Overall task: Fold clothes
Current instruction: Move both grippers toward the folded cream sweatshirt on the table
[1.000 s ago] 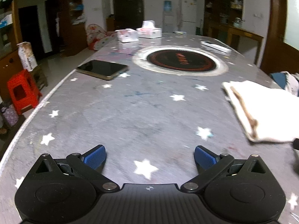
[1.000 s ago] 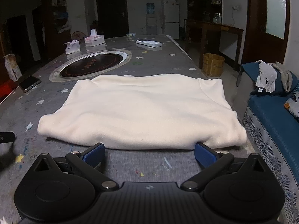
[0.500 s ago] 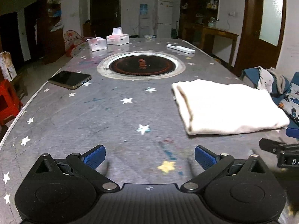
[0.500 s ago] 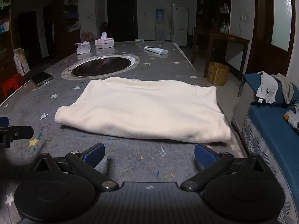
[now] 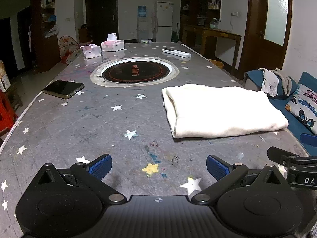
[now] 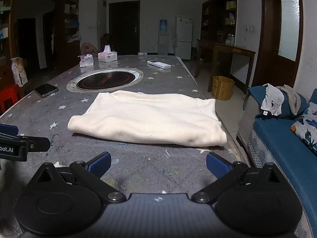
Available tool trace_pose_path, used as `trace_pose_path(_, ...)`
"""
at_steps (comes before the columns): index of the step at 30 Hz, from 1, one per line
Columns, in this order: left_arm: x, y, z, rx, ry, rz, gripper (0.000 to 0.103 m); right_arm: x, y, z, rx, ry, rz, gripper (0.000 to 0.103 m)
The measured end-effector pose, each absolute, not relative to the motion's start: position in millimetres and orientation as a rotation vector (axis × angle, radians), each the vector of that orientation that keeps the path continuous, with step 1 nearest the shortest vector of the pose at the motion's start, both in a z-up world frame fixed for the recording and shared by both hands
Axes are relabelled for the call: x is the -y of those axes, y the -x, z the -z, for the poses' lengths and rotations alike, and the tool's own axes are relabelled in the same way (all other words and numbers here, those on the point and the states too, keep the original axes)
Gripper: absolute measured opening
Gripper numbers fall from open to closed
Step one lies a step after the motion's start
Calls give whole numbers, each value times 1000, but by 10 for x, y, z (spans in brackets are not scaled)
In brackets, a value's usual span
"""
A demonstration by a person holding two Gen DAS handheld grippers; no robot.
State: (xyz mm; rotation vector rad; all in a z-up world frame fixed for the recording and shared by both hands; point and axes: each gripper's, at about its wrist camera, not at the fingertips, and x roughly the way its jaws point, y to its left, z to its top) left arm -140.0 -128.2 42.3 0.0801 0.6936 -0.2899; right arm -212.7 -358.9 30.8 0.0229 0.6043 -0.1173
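Now both grippers, left point(image 5: 159, 165) & right point(image 6: 158, 164), sit w/ fingers spread wide, holding nothing. Folded cream garment point(image 6: 148, 118) lies mid-frame on starry table point(image 6: 138, 170); probably a sweater, type unclear.

Two fisheye views, each from a camera mounted behind a gripper, looking forward and slightly down along its two blue-padded fingers over a grey starred table point(image 5: 83, 123). The left view sits low near the table's near edge, facing down its length; the left gripper point(image 5: 159, 165) fills the bottom, and the right gripper pokes in at the right edge. The right view sits beside it, further right, near the sofa point(image 6: 281, 150); the right gripper point(image 6: 158, 163) fills the bottom. Both views share the folded cloth point(image 5: 221, 109), round cooktop point(image 5: 134, 72), phone point(image 5: 63, 88), remote point(image 5: 176, 52), fridge point(image 5: 163, 24) and far door.
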Motion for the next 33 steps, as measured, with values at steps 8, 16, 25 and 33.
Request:
trace_pose_path(8,1313,1434,-426,-709,-82,291,103,3540,2219,-299,-610,-21,108,103)
trace_pose_path(16,1347,1410,-452,-724,-83,294,103,3534,2225,-325,-611,-20,105,103)
trace_pose_path(25,1401,1344,-477,-740,-89,301,103,3548,2177,-359,-615,-19,92,103)
trace_pose_path(33,1501,1192,-534,-744,-98,316,103,3635,2014,-405,-620,-10,88,103)
